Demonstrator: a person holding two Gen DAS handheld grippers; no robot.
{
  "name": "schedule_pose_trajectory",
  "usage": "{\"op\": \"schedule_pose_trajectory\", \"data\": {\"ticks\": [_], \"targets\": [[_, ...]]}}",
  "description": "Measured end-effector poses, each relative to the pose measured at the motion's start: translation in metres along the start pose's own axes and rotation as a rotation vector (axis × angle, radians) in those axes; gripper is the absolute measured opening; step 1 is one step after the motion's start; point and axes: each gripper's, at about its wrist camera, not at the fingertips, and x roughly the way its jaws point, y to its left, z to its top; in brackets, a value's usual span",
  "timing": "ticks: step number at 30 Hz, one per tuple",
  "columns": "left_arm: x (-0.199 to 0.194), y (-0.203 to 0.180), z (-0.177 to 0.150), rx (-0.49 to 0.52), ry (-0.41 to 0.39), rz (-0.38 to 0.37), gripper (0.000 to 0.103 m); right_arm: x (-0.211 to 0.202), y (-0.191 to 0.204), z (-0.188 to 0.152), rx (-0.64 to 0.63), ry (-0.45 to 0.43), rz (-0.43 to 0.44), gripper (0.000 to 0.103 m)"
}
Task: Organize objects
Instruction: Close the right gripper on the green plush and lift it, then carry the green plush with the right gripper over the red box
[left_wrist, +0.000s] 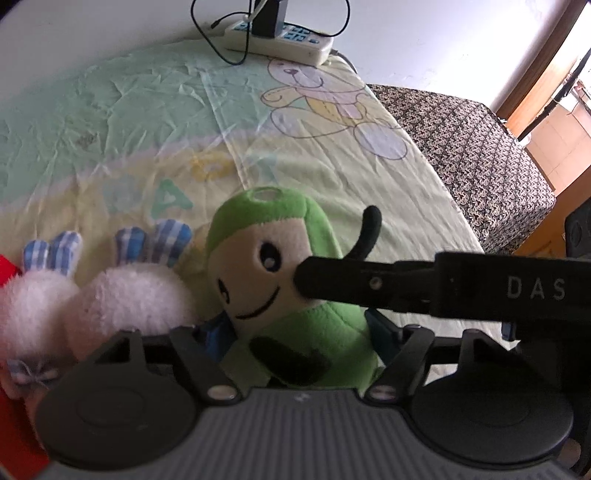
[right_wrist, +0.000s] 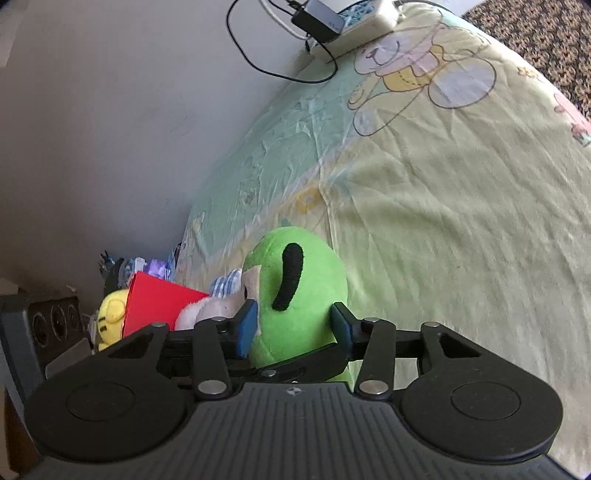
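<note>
A green plush toy (left_wrist: 295, 280) with a cream smiling face stands on the pale bedsheet (left_wrist: 147, 129). My left gripper (left_wrist: 295, 332) has its blue pads on either side of the toy's lower body. My right gripper (right_wrist: 293, 326) is shut on the same green toy (right_wrist: 299, 291), pads pressed on its sides; its finger (left_wrist: 369, 282) crosses the left wrist view against the toy's face. A white fluffy rabbit plush (left_wrist: 110, 295) with blue checked ears lies to the toy's left, also in the right wrist view (right_wrist: 207, 310).
A red box (right_wrist: 155, 306) and a yellow plush (right_wrist: 109, 317) sit at the left. A white power strip (left_wrist: 280, 37) with black cables lies at the far end by the wall. A dark patterned cover (left_wrist: 480, 155) lies to the right.
</note>
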Motion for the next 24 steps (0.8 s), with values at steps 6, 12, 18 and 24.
{"op": "schedule_pose_trajectory", "data": {"ticks": [6,12,18,24], "targets": [[-0.007,-0.006,-0.006,0.025,0.001,-0.016,0.074,-0.017,0.009,-0.012,-0.036,-0.014,-0.017,0.046],[-0.022,-0.02,-0.02,0.079,-0.001,-0.015,0.073,-0.032,0.018,-0.029,-0.053,-0.014,-0.026,0.046],[-0.042,-0.025,-0.04,0.096,-0.021,-0.011,0.072,-0.042,0.035,-0.05,-0.099,-0.008,-0.033,0.046],[-0.061,-0.024,-0.062,0.094,-0.04,0.0,0.071,-0.046,0.052,-0.07,-0.158,0.014,-0.028,0.046]]}}
